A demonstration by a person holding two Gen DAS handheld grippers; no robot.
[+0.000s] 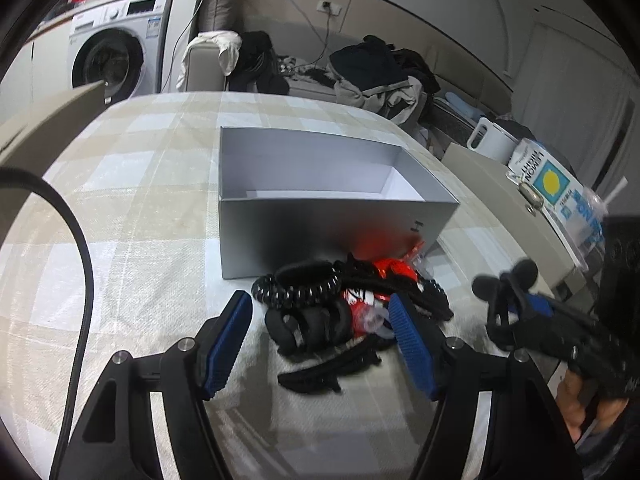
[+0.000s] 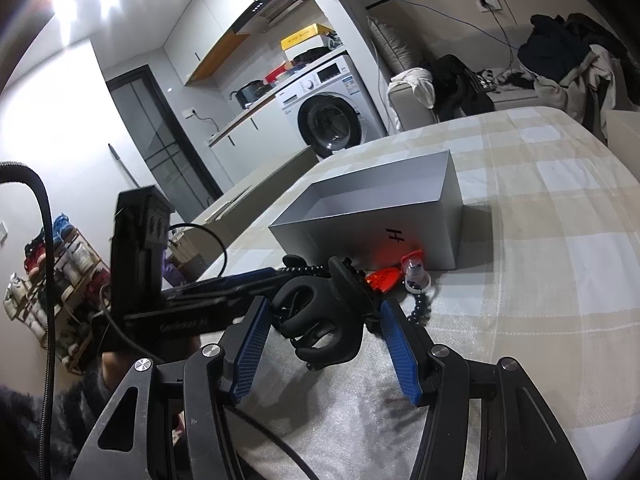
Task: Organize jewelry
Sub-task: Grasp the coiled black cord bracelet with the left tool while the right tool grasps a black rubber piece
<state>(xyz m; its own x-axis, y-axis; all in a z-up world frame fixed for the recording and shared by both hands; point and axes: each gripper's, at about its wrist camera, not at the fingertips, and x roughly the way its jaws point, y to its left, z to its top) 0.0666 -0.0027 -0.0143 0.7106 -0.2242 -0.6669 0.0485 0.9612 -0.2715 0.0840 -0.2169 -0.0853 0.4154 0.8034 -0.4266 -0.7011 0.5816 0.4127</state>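
Note:
An open, empty grey box point(image 1: 320, 216) stands on the checked tablecloth; it also shows in the right wrist view point(image 2: 372, 216). A pile of black hair ties, clips and red items point(image 1: 340, 304) lies in front of it. My left gripper point(image 1: 320, 344) is open, its blue pads either side of the pile. My right gripper point(image 2: 320, 344) is open around a black hair accessory point(image 2: 320, 312) that hangs between its fingers; it appears in the left wrist view point(image 1: 516, 304) at the right, lifted off the table. Red tags point(image 2: 384, 280) lie by the box.
A washing machine point(image 1: 116, 56) stands behind the table on the left. A sofa with piled clothes point(image 1: 376, 68) lies beyond. A white jug point(image 1: 492, 140) and a lemon-print packet point(image 1: 552, 180) sit on a side surface to the right.

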